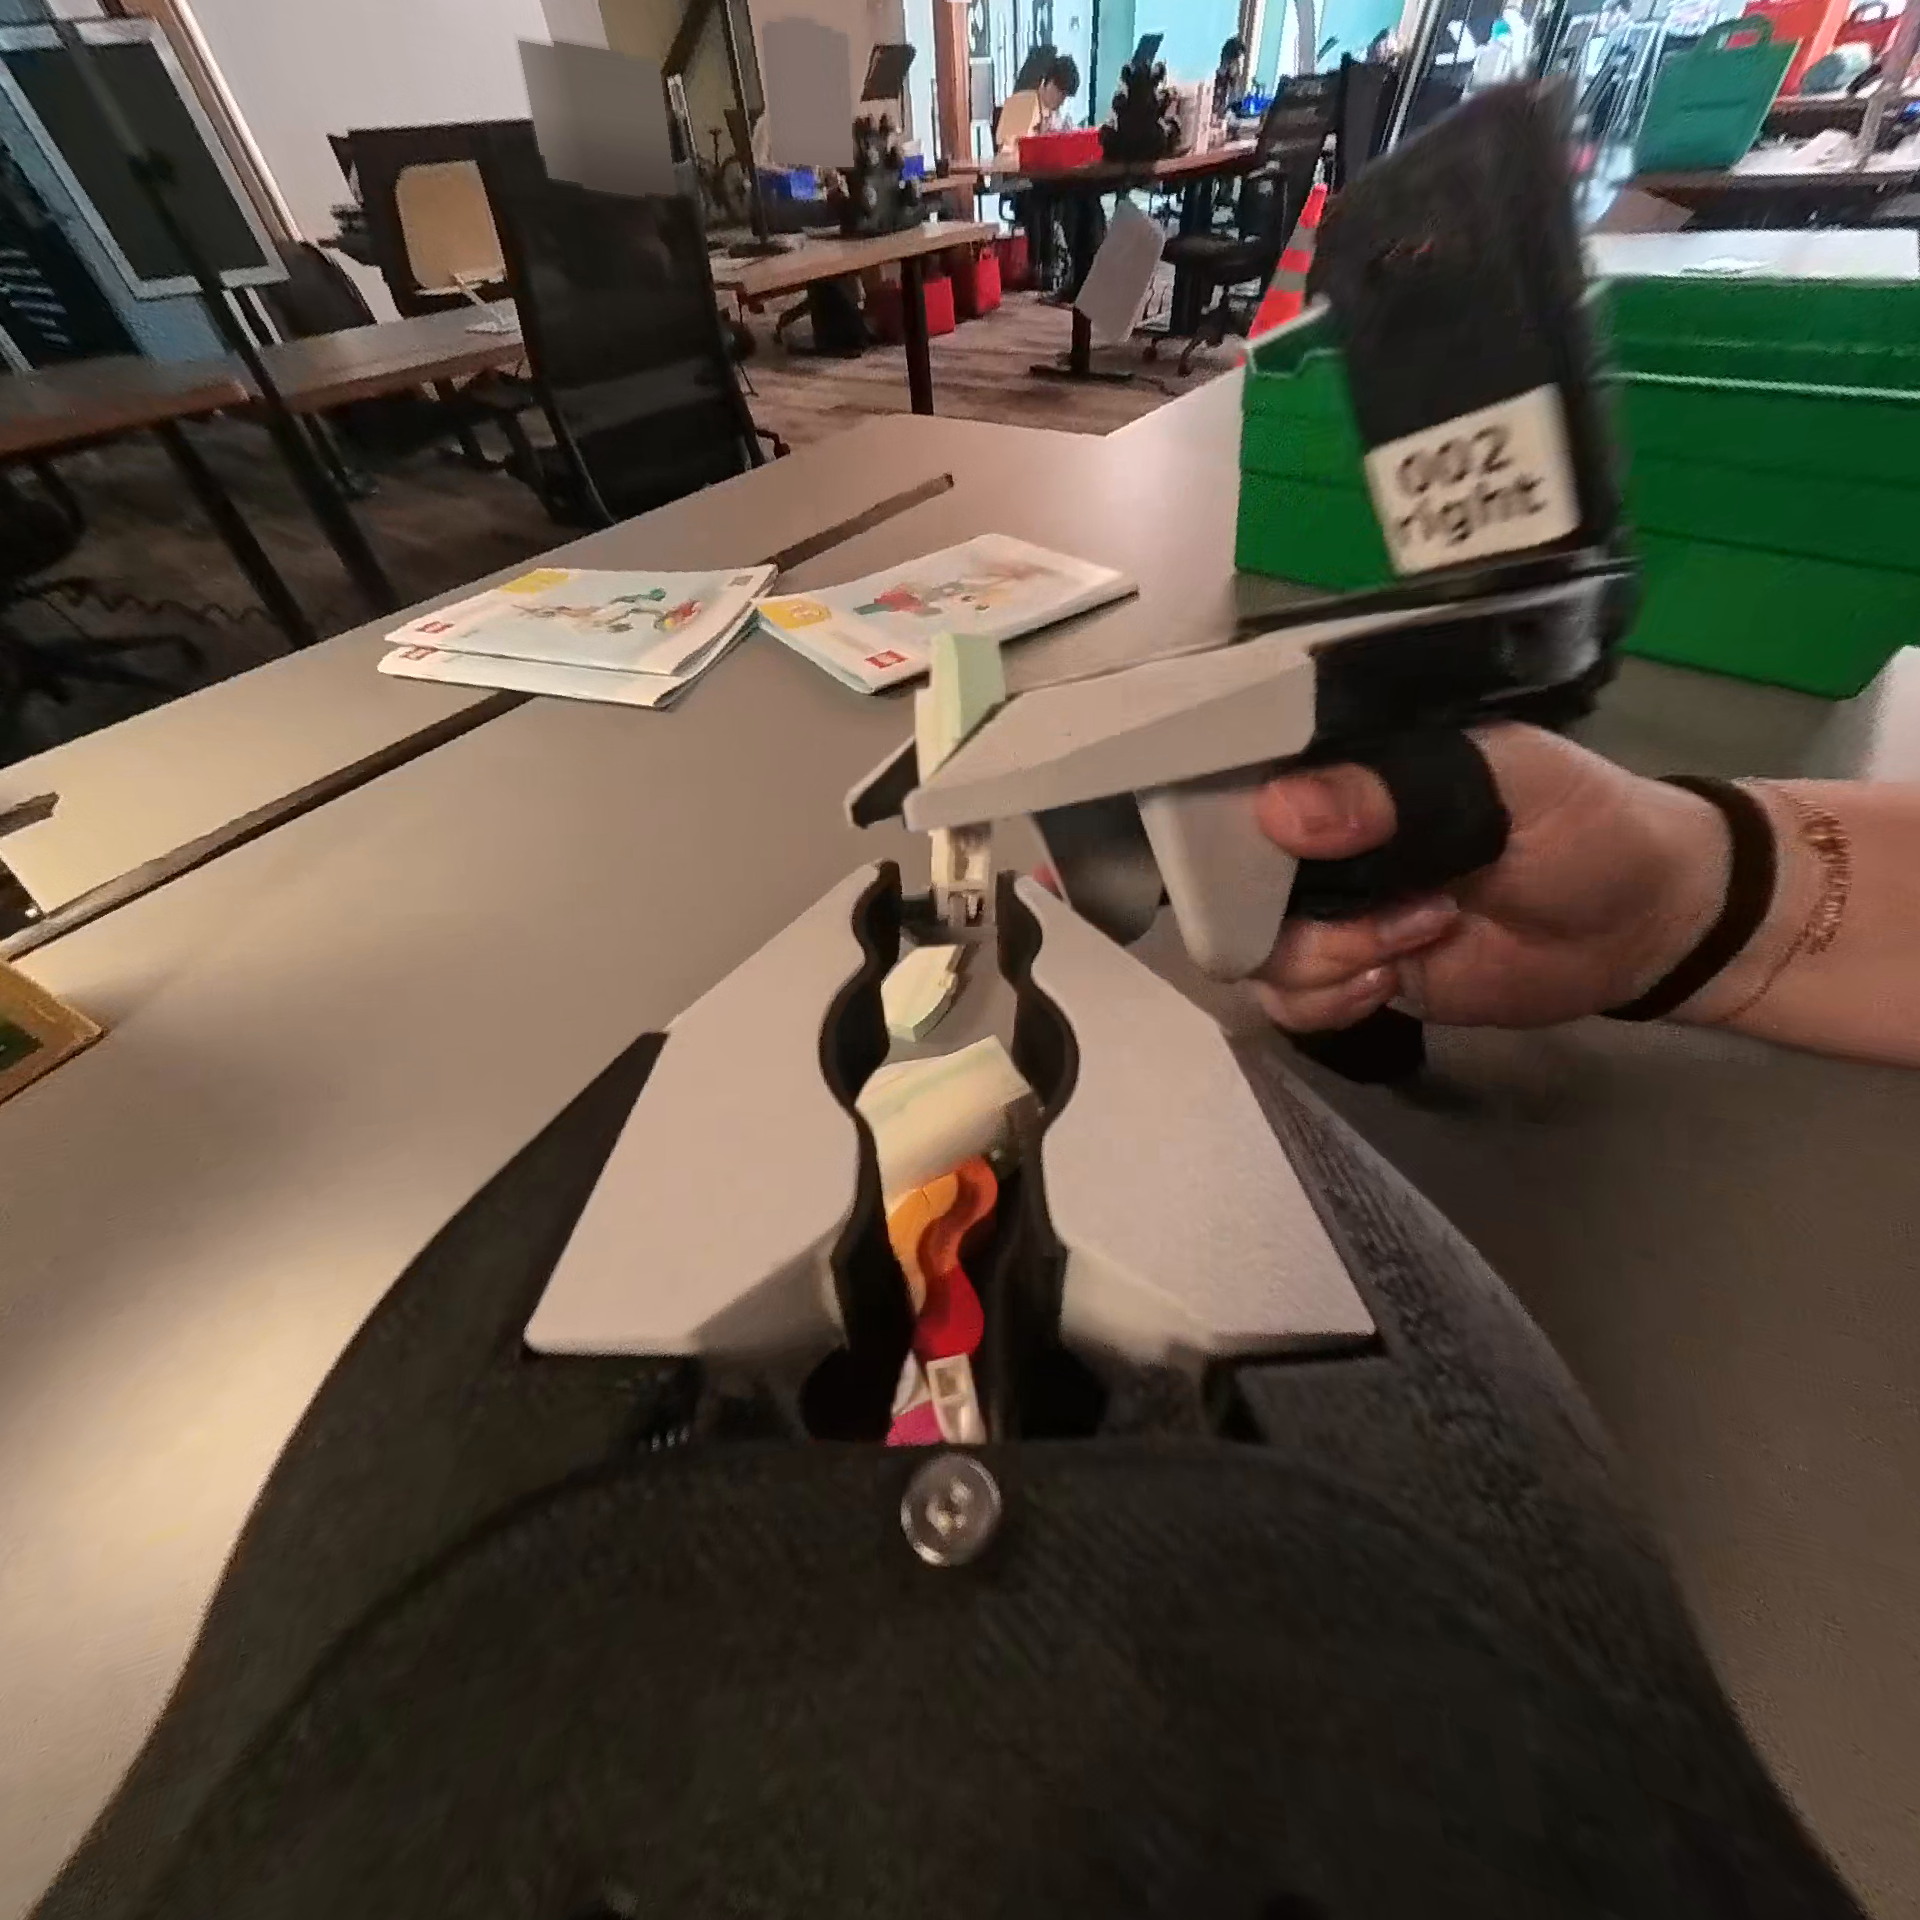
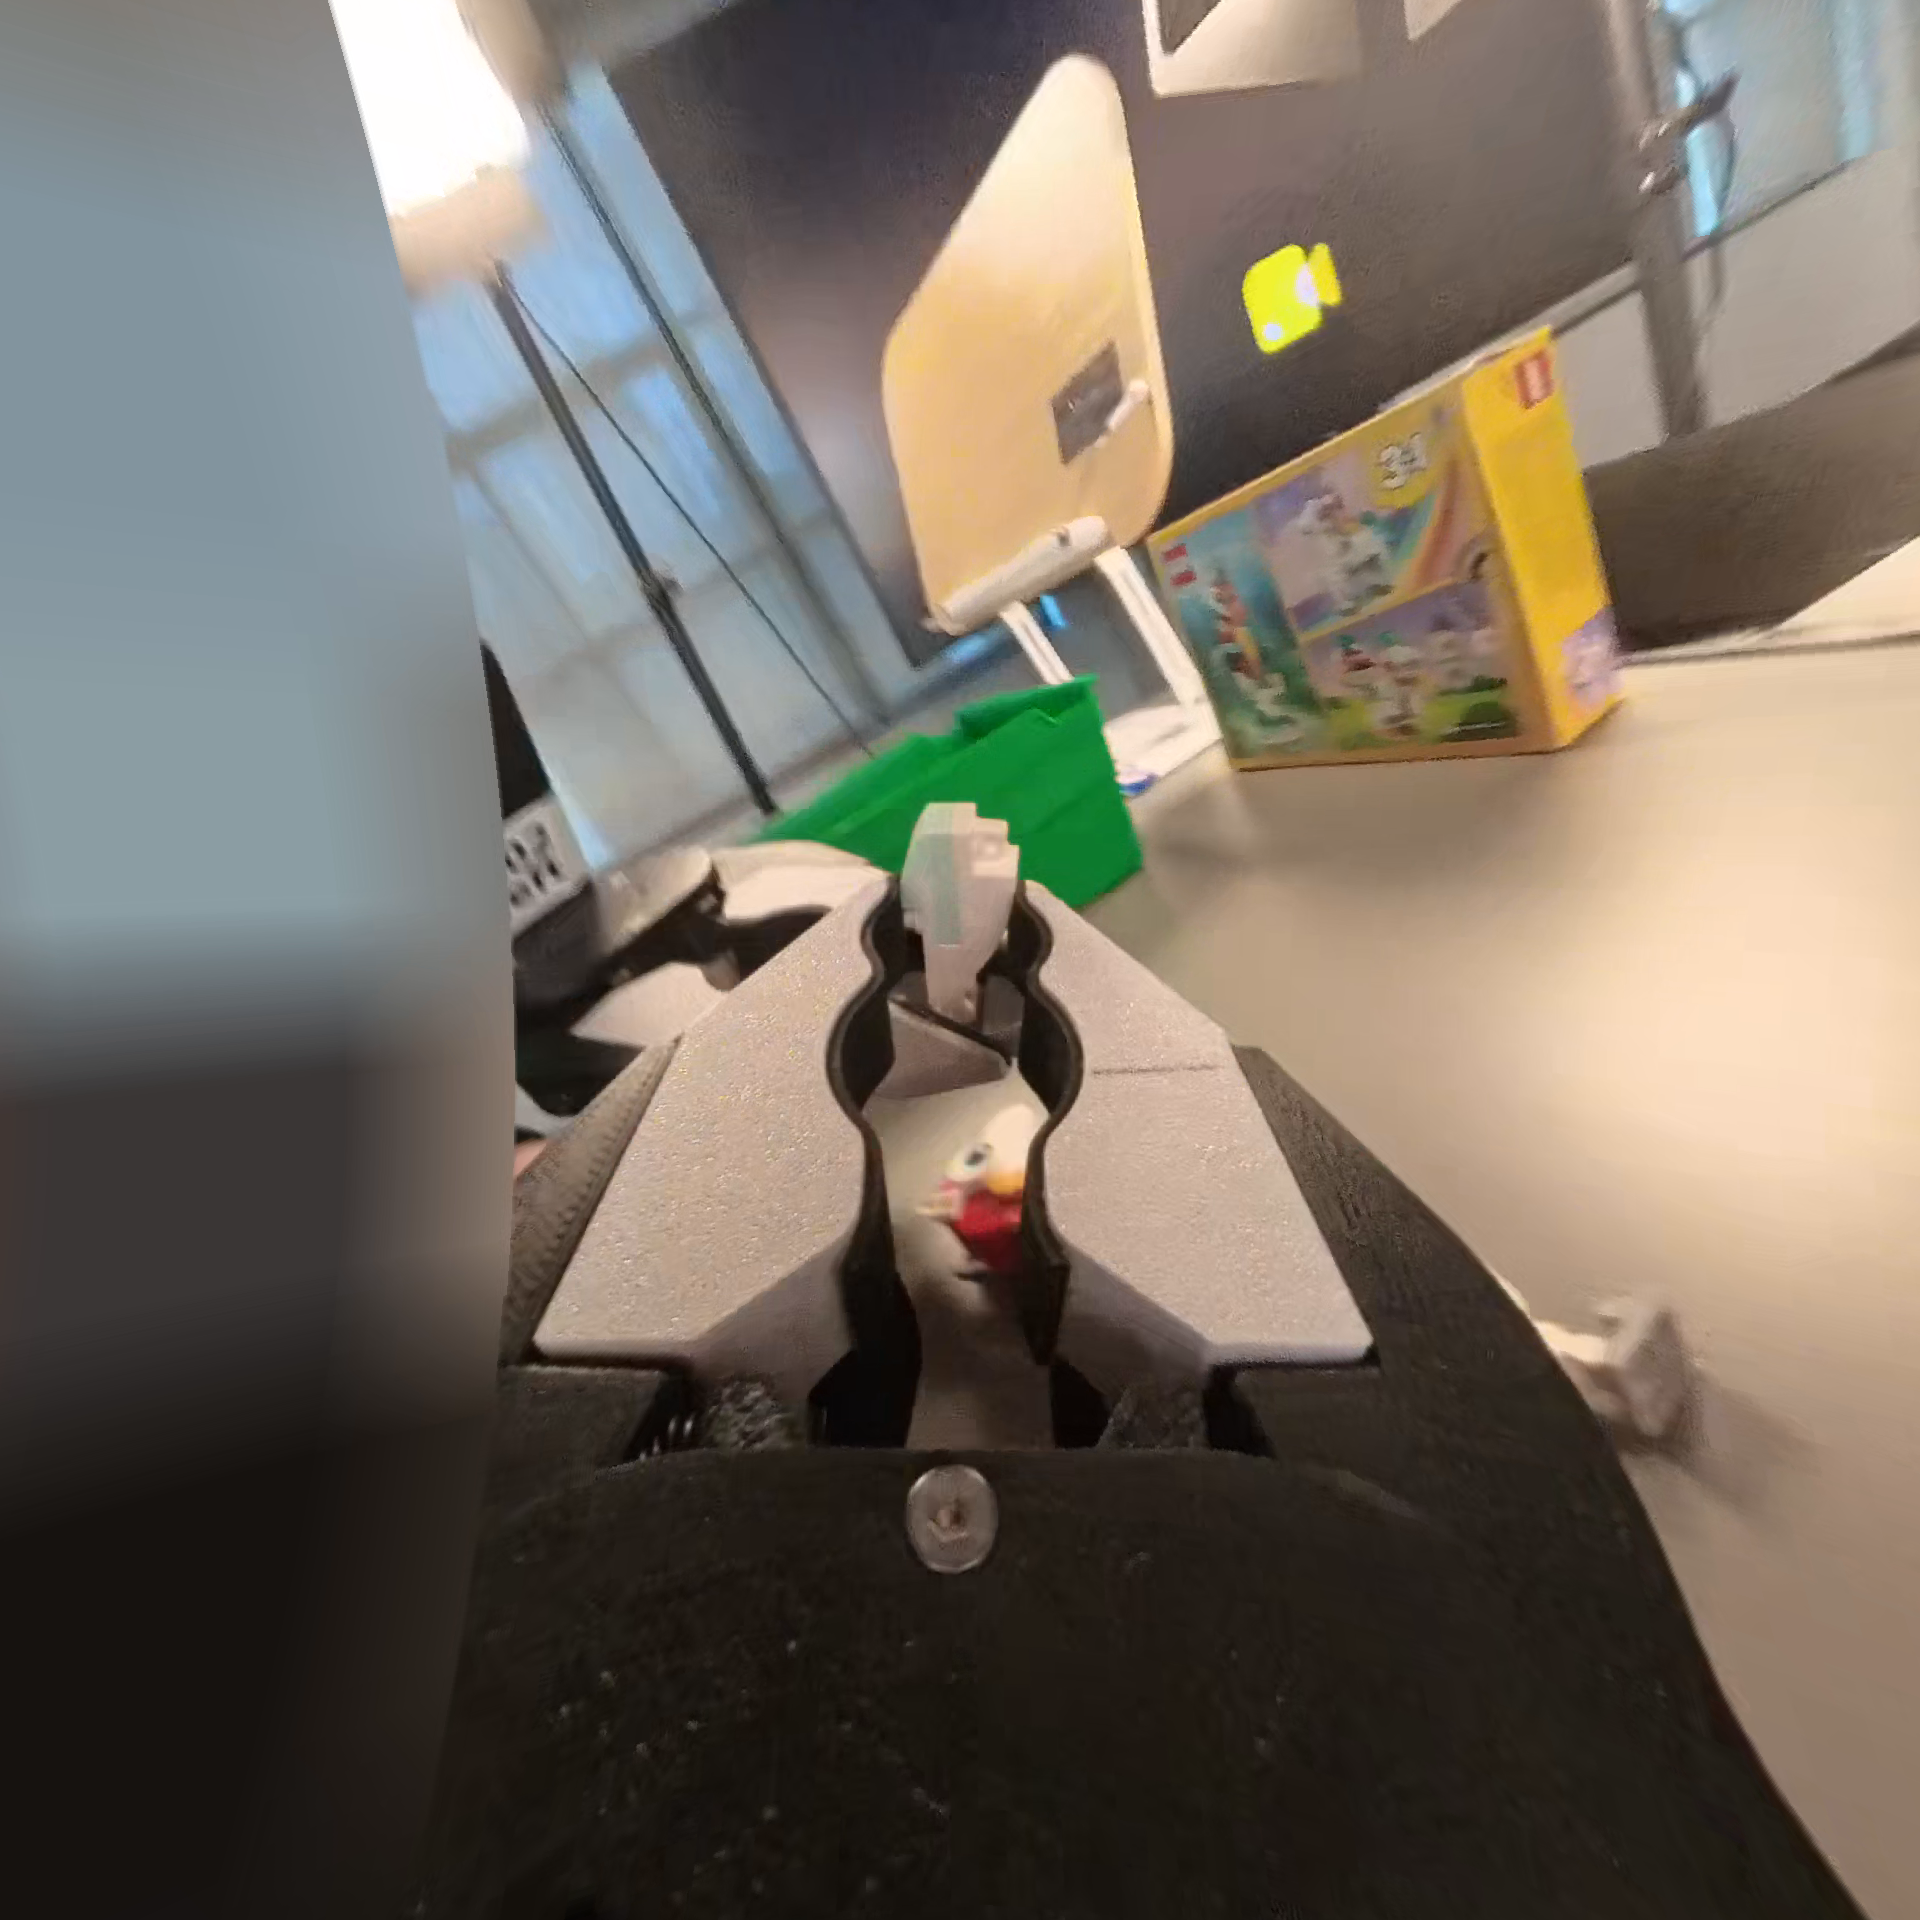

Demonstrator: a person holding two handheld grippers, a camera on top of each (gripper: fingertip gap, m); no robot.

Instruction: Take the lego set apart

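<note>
Lego model [image 1: 940,1226] sits clamped in left claw [image 1: 943,894], its white hinged end poking out at 12 o'clock. Right claw [image 1: 914,790] enters from 3 o'clock, closed on a pale green-and-white piece [image 2: 956,883] joined to that end. Booklets [image 1: 582,634] lie on bench [image 1: 416,935] at 11 o'clock; green bin [image 1: 1766,499] at 2 o'clock.

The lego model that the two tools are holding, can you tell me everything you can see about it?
The lego model looks like shiny plastic, made of many small pieces: pale mint green and white near the front, orange, red and pink further back. The left tool is shut on it, so most of it sits squeezed between the grey fingers. A thin white and mint piece sticks up from its front end, and the right tool pinches that piece. It seems held above the grey table.
</note>
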